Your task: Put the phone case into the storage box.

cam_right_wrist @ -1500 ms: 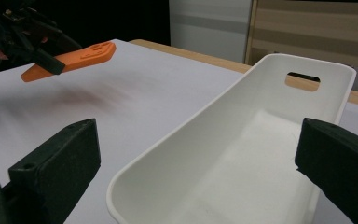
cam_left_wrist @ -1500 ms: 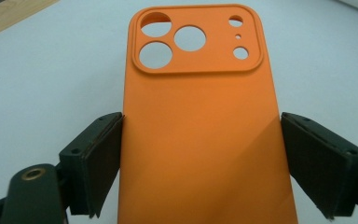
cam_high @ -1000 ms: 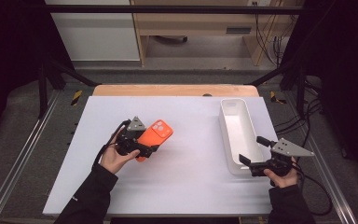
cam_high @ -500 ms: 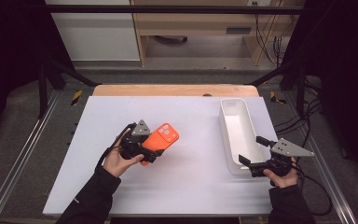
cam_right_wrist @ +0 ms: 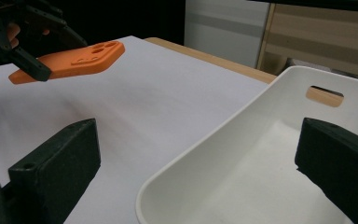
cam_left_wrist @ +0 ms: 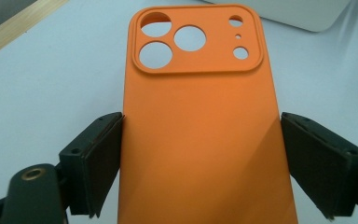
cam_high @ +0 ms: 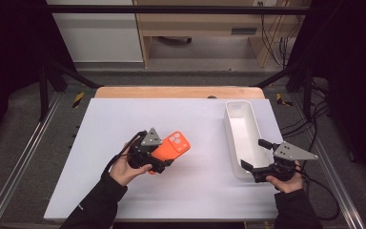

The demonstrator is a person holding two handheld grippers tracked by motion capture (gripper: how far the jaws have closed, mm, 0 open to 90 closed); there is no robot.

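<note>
An orange phone case (cam_high: 175, 144) with camera cut-outs hangs level a little above the white table, left of centre. My left gripper (cam_high: 159, 160) is shut on its lower half. In the left gripper view both pads press the long edges of the case (cam_left_wrist: 200, 116), and its back faces the camera. A long white tray (cam_high: 228, 125) lies at the right side of the table. My right gripper (cam_high: 255, 155) stands open at the tray's near end, its jaws wide apart on either side of the rim (cam_right_wrist: 242, 126). From there the case (cam_right_wrist: 70, 60) shows far off at the upper left.
The white table top (cam_high: 100, 143) has bare room at its left and front. A wooden strip (cam_high: 171, 92) borders its far edge. Metal rails (cam_high: 24, 157) run along both sides, and cables (cam_high: 324, 191) trail at the right.
My left gripper has carried the orange case a little to the right, toward the tray. The right gripper has stayed where it was.
</note>
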